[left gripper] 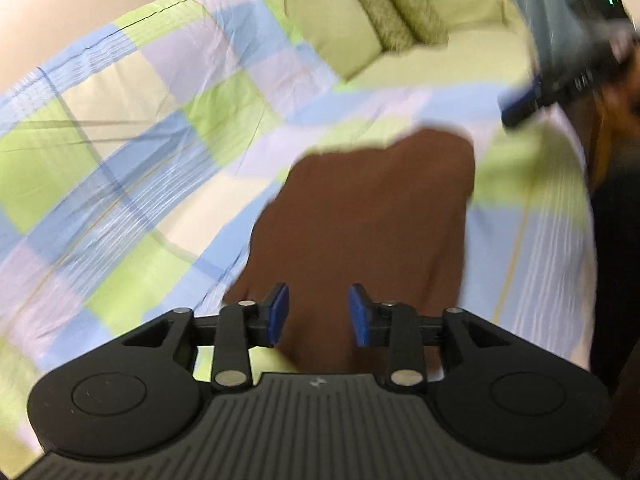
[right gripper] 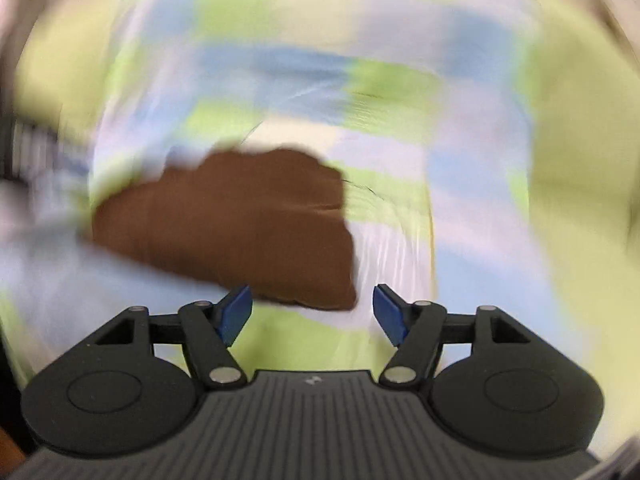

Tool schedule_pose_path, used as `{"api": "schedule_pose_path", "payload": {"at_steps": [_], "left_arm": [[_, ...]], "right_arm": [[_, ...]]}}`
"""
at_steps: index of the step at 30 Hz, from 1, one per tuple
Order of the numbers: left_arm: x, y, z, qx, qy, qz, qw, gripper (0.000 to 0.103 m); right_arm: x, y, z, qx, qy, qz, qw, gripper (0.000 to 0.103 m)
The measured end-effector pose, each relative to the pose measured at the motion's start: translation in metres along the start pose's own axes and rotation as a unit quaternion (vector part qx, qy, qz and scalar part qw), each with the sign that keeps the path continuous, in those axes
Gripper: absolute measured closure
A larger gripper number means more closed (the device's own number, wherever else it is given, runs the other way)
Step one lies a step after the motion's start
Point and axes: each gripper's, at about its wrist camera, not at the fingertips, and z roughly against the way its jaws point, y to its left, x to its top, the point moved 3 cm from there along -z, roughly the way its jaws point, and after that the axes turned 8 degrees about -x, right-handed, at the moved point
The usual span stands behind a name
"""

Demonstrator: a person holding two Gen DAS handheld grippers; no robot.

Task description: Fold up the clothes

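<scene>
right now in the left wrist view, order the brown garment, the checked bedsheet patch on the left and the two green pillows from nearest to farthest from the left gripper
1. brown garment, just beyond the open left gripper
2. checked bedsheet, middle distance, left
3. green pillows, far end, top of view

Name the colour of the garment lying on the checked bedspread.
Plain brown garment; clearest in the left wrist view.
</scene>
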Motion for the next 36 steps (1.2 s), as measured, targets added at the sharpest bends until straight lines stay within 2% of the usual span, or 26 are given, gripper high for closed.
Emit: {"api": "schedule_pose_path", "payload": {"at_steps": [1, 2, 5, 6, 9, 13, 17, 20, 22, 24, 25, 27, 31, 36], "left_arm": [[0.012, 0.011, -0.010, -0.017, -0.004, 0.007, 0.9998, 0.052], [0.021, 0.018, -0.019, -0.028, -0.006, 0.012, 0.9995, 0.050], [0.053, 0.047, -0.064, -0.075, 0.001, 0.019, 0.9970, 0.047], [0.061, 0.055, -0.081, -0.089, 0.008, 0.021, 0.9958, 0.044], [0.078, 0.084, -0.133, -0.134, 0.035, 0.030, 0.9900, 0.043], [0.085, 0.105, -0.184, -0.187, 0.075, 0.035, 0.9790, 0.043], [0.081, 0.120, -0.226, -0.273, 0.128, 0.064, 0.9513, 0.041], [0.077, 0.124, -0.233, -0.304, 0.142, 0.081, 0.9385, 0.041], [0.075, 0.124, -0.234, -0.308, 0.142, 0.085, 0.9369, 0.043], [0.076, 0.123, -0.232, -0.313, 0.138, 0.083, 0.9359, 0.057], [0.076, 0.122, -0.229, -0.312, 0.131, 0.083, 0.9374, 0.058], [0.076, 0.122, -0.221, -0.305, 0.113, 0.085, 0.9417, 0.066], [0.077, 0.127, -0.192, -0.292, 0.062, 0.108, 0.9482, 0.070], [0.087, 0.133, -0.147, -0.263, 0.000, 0.121, 0.9572, 0.071]], "right_arm": [[-0.007, -0.012, 0.001, 0.021, 0.002, -0.094, 0.995, 0.039], [-0.013, -0.018, 0.000, 0.034, 0.004, -0.150, 0.988, 0.039], [-0.029, -0.016, -0.019, 0.059, 0.020, -0.251, 0.966, 0.039], [-0.032, -0.015, -0.025, 0.059, 0.026, -0.265, 0.962, 0.039], [-0.036, -0.011, -0.044, 0.044, 0.045, -0.293, 0.954, 0.037], [-0.039, -0.011, -0.065, 0.040, 0.039, -0.316, 0.947, 0.037], [-0.037, -0.017, -0.074, 0.044, 0.025, -0.324, 0.945, 0.037], [-0.034, -0.020, -0.084, 0.044, 0.019, -0.334, 0.941, 0.038], [-0.033, -0.021, -0.090, 0.044, 0.016, -0.337, 0.940, 0.043], [-0.034, -0.024, -0.093, 0.043, 0.017, -0.343, 0.938, 0.055], [-0.035, -0.027, -0.095, 0.044, 0.018, -0.349, 0.936, 0.059], [-0.037, -0.032, -0.097, 0.048, 0.020, -0.362, 0.931, 0.072], [-0.041, -0.040, -0.093, 0.074, 0.018, -0.379, 0.922, 0.084], [-0.012, -0.034, -0.071, 0.094, -0.018, -0.324, 0.941, 0.085]]}}
